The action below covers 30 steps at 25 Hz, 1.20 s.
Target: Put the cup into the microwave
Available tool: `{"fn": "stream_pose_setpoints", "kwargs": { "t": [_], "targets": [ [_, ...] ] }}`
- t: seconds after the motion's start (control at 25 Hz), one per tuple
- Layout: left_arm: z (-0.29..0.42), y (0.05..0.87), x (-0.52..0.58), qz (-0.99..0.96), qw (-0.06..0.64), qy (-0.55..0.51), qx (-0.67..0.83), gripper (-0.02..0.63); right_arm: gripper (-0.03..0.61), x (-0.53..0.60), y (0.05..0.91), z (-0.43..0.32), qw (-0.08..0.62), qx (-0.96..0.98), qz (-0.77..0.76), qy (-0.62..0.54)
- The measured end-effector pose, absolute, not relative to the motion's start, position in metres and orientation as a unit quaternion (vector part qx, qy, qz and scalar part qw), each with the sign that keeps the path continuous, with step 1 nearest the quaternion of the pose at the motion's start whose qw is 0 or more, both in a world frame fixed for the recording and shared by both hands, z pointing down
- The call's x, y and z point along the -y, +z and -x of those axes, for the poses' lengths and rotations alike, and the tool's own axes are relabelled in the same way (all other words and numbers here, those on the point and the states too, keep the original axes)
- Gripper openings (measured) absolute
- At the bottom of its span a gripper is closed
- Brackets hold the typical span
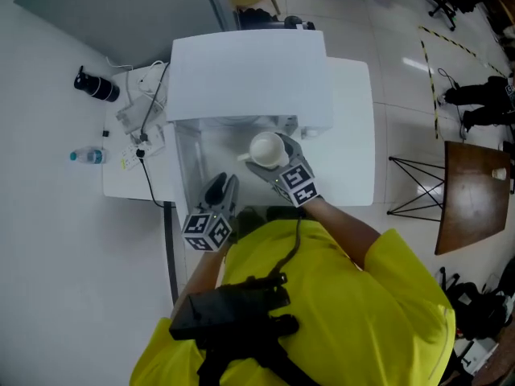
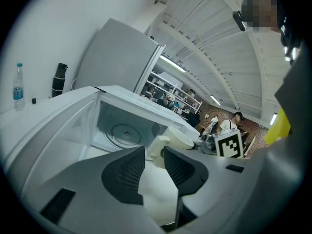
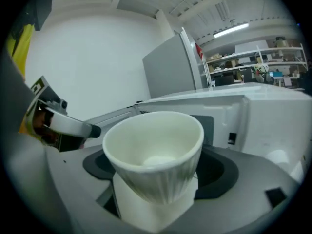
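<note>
A white ribbed cup (image 1: 265,147) (image 3: 153,150) hangs upright at the mouth of the white microwave (image 1: 249,79), with my right gripper (image 1: 273,158) (image 3: 156,179) shut on its lower body. The microwave door (image 1: 187,167) stands swung open to the left. The glass turntable (image 2: 125,130) shows inside the cavity. My left gripper (image 1: 223,185) (image 2: 154,162) hovers low in front of the opening, left of the cup. Its jaws stand narrowly apart with nothing between them. The cup (image 2: 178,139) and its handle show beyond them in the left gripper view.
The microwave stands on a white table (image 1: 354,135). To its left lie cables and a power strip (image 1: 141,135), a water bottle (image 1: 87,156) and a black flask (image 1: 96,85). A wooden table (image 1: 471,191) and a folding stand (image 1: 418,185) are on the right.
</note>
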<state>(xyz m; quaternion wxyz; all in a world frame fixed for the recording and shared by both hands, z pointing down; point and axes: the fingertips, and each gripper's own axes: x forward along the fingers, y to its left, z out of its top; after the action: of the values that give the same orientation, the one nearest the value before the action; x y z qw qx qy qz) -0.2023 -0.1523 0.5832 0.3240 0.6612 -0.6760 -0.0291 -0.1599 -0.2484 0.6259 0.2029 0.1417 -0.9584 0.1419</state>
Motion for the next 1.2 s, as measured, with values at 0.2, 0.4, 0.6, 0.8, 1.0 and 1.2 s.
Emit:
{"fn": "stream_pose_setpoints", "kwargs": {
  "t": [0.2,0.4,0.6,0.8,1.0,1.2],
  "targets": [
    [0.208,0.583,0.14,-0.654,0.328,-0.048,0.68,0.12,0.482,0.262,0.652,0.206,0.21,0.958,-0.143,0.134],
    [0.216,0.587,0.129,-0.641,0.339,-0.054,0.687,0.12,0.482,0.286,0.669,0.249,0.207,0.96,-0.156,0.109],
    [0.222,0.59,0.121,-0.633,0.348,-0.06,0.689,0.12,0.482,0.302,0.691,0.279,0.209,0.961,-0.164,0.079],
    [0.227,0.592,0.111,-0.621,0.358,-0.07,0.694,0.12,0.482,0.314,0.705,0.294,0.209,0.958,-0.18,0.082],
    [0.228,0.593,0.107,-0.618,0.364,-0.072,0.693,0.12,0.482,0.333,0.708,0.312,0.203,0.958,-0.189,0.079],
    [0.22,0.594,0.108,-0.618,0.368,-0.07,0.691,0.12,0.482,0.345,0.708,0.331,0.205,0.958,-0.188,0.071]
  ]
}}
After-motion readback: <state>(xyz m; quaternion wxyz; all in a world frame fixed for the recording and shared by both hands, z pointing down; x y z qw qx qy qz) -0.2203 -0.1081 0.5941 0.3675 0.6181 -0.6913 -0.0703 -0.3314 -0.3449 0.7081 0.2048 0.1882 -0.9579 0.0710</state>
